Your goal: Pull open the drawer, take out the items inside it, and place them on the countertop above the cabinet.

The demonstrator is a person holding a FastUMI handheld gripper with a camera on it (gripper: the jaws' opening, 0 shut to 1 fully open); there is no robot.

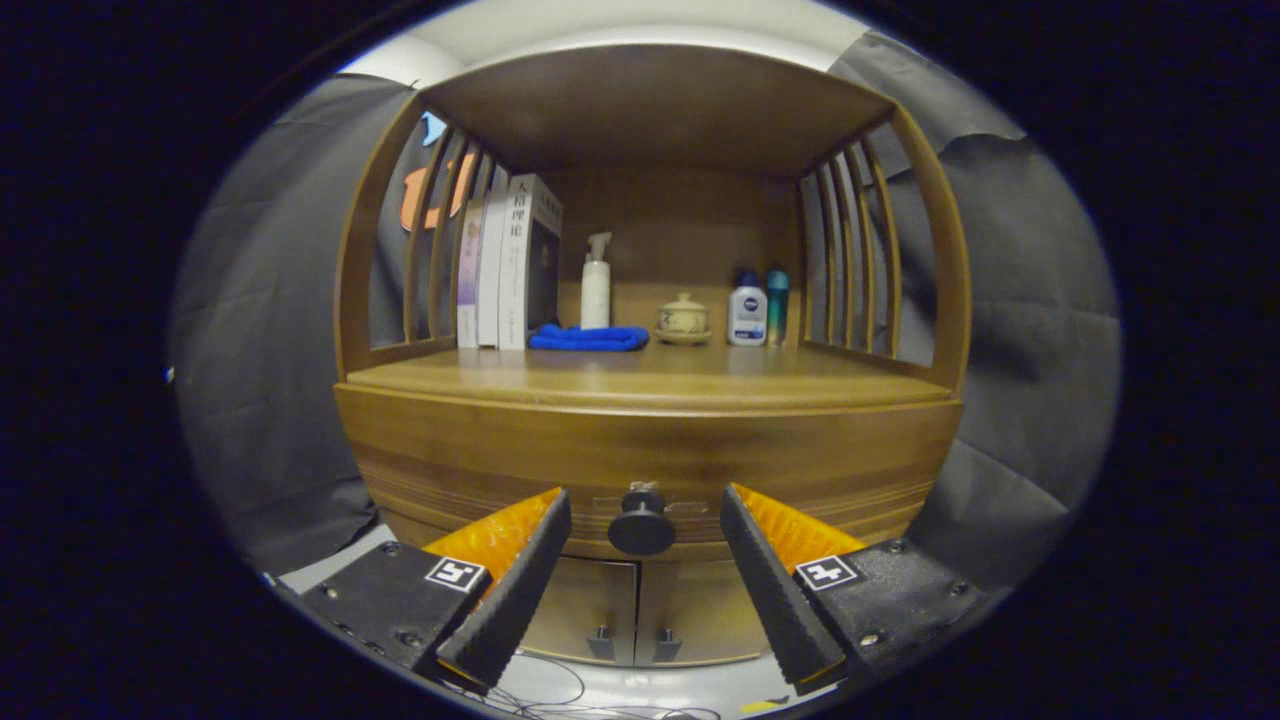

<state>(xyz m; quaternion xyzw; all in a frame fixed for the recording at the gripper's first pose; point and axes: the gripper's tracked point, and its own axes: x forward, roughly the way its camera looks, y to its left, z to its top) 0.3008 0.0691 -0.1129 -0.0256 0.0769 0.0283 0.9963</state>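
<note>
The gripper [645, 515] faced a wooden cabinet [645, 440] head-on, its two fingers spread wide apart and pressing on nothing. The dark round knob [641, 523] of the drawer [600, 455] lay in the gap between the fingertips, beyond them and touched by neither finger. The drawer front was closed, flush with the cabinet body, so its contents could not be seen. Directly above the drawer ran the countertop [650, 375], roofed by an upper shelf and fenced on both sides by curved wooden slats. At the back of the countertop stood, on the side of the left finger, three upright books [510, 265]; a folded blue cloth [588, 338] lay just beside them, with a white pump bottle [596, 283] upright behind it. Near the middle sat a small lidded ceramic cup on a saucer [684, 318], and beside it, toward the right finger, a white bottle with a dark cap [747, 308] and a teal bottle [777, 295] stood close together. Below the drawer were two cabinet doors [640, 610] with small handles, both closed. Thin cables [545, 690] trailed across the pale floor beneath the fingers.
</note>
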